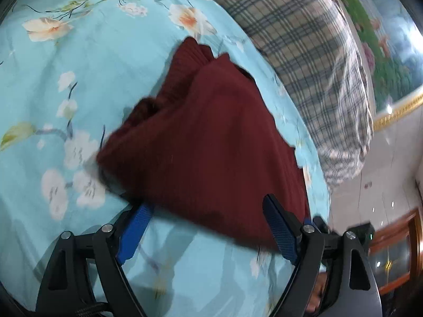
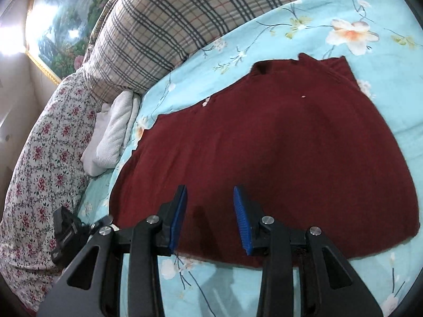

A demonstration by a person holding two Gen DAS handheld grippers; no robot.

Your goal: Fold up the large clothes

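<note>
A dark red knit garment [image 1: 211,142] lies folded over on a light blue floral bedsheet [image 1: 79,84]. It also shows in the right wrist view [image 2: 277,145], spread flat. My left gripper [image 1: 208,211] is open wide with blue pads; its near edge of the garment lies between the fingers, not pinched. My right gripper [image 2: 210,208] is open and empty, hovering over the garment's near hem. The other gripper [image 2: 68,232] shows at the lower left of the right wrist view.
A plaid pillow [image 2: 164,26] and a floral pillow [image 2: 45,158] lie along the bed's head. A folded white towel [image 2: 113,132] sits beside them. A framed painting [image 2: 60,26] hangs on the wall. A wooden cabinet [image 1: 396,251] stands past the bed's edge.
</note>
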